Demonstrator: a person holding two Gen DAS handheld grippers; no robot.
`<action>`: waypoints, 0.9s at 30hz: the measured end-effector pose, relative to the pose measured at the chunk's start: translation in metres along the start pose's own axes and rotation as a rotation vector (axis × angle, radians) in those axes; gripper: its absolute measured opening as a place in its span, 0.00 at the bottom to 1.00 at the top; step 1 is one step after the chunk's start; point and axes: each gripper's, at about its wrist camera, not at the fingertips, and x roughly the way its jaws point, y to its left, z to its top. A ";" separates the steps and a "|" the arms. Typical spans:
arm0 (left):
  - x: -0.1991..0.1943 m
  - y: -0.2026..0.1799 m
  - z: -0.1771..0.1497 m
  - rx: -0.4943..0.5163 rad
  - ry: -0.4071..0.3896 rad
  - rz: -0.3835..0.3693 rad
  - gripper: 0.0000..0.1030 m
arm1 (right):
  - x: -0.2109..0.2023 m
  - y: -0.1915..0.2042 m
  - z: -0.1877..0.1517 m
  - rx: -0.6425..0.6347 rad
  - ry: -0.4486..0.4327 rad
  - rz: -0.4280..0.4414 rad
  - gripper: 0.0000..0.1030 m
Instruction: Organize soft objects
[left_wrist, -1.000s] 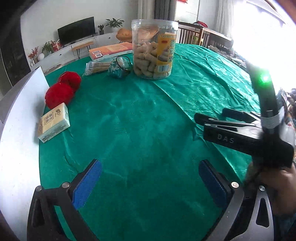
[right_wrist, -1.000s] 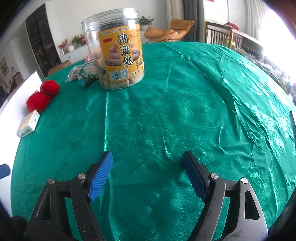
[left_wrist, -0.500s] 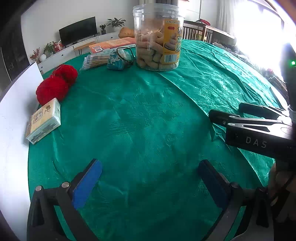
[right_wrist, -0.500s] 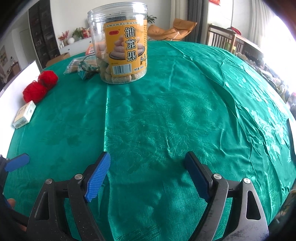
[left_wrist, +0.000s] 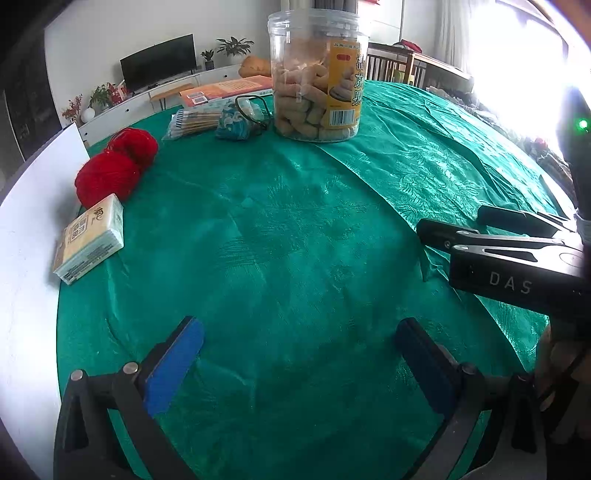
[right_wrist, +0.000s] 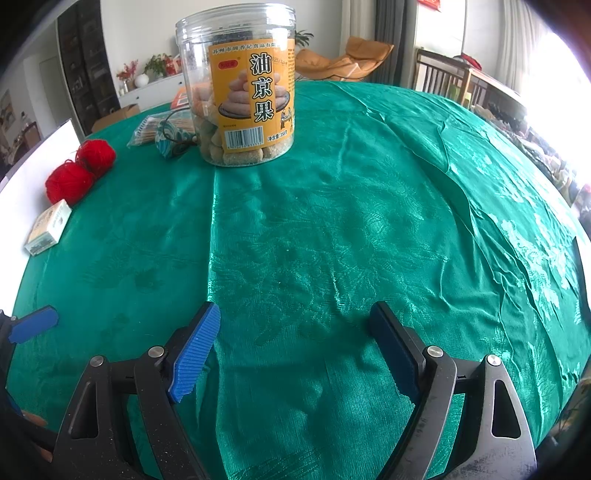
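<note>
Two red yarn balls (left_wrist: 110, 173) (right_wrist: 77, 173) lie at the left edge of the green tablecloth (left_wrist: 295, 229). A wrapped tissue pack (left_wrist: 88, 240) (right_wrist: 48, 227) sits just in front of them. A blue patterned pouch (left_wrist: 236, 123) (right_wrist: 166, 138) lies beside the jar, with glasses on it. My left gripper (left_wrist: 299, 365) hovers open over bare cloth, holding nothing. My right gripper (right_wrist: 293, 350) is also open and empty; its black body shows from the side in the left wrist view (left_wrist: 509, 266). Both grippers are well short of the soft things.
A tall clear snack jar (left_wrist: 317, 74) (right_wrist: 240, 92) stands at the far middle. A bag of thin sticks (left_wrist: 192, 120) and an orange book (left_wrist: 229, 86) lie behind the pouch. A white board (left_wrist: 29, 221) borders the cloth on the left. A hand grips the right tool (left_wrist: 554, 354).
The left wrist view has crept forward, so the jar and yarn look nearer. The left gripper's blue pad has come into the right wrist view's left edge. Both grippers remain open.
</note>
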 end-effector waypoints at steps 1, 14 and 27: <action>0.000 0.000 0.000 0.000 0.000 0.000 1.00 | 0.000 0.000 0.000 0.000 0.000 0.000 0.83; 0.000 0.001 0.000 -0.001 -0.001 0.001 1.00 | 0.000 0.000 0.000 -0.003 0.002 0.002 0.84; -0.001 0.001 -0.001 0.000 -0.001 0.002 1.00 | 0.000 0.000 0.000 -0.004 0.003 0.002 0.84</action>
